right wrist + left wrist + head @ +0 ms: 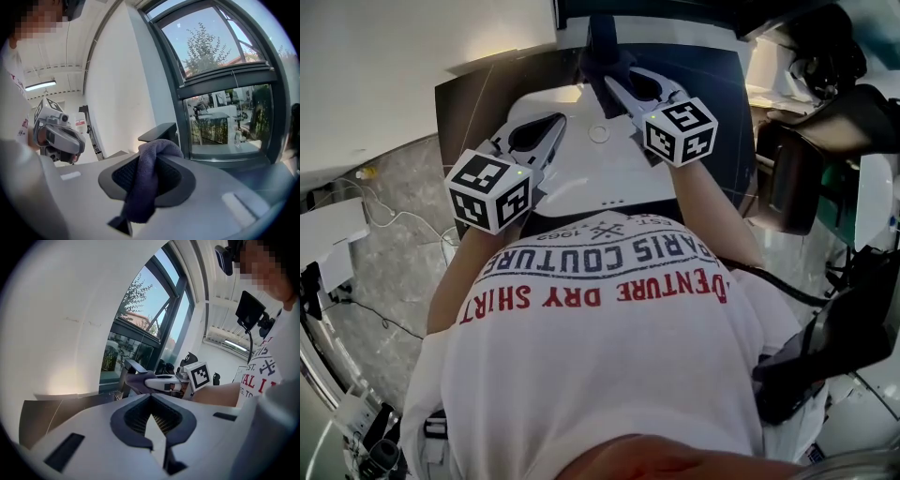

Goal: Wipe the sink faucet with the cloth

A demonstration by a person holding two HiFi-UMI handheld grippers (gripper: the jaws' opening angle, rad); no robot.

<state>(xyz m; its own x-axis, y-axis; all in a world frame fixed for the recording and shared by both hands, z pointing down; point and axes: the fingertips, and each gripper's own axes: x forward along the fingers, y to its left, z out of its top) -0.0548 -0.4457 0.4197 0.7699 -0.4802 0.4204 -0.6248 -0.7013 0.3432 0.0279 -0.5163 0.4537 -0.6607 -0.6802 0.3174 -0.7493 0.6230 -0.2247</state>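
**Head view**
- Sink: a white sink [581, 183] is set in a dark counter [469, 103], with its drain [599, 133] uncovered.
- Room: a grey stone floor [394, 234] with cables lies to the left, below a white wall [412, 37].
- Right gripper [614, 82]: it is at the sink's back rim, its jaws clamped on a dark cloth [598, 58]. The cloth covers the faucet from this angle.
- Left gripper [553, 124]: it is over the sink's left part, tips together and gripping nothing, well apart from the cloth.

**Left gripper view**
- Jaws: they are closed tip to tip and empty.
- Faucet [127, 367]: dark and angular, it stands before a tall window [150, 319].
- Cloth: it lies against the faucet's spout, pinched by the right gripper.
- Room: the white wall fills the left side, and a lamp [229, 344] runs along the ceiling.

**Right gripper view**
- Jaws: they are squeezed on the purple cloth, which hangs down between the pads toward the camera.
- Cloth top: it is bunched up and touching the flat spout of the faucet.
- Room: the window shows a tree [204, 47] and blue sky, and the white wall stands to the left of the frame.
- Left gripper: it is off to the left, clear of the faucet.
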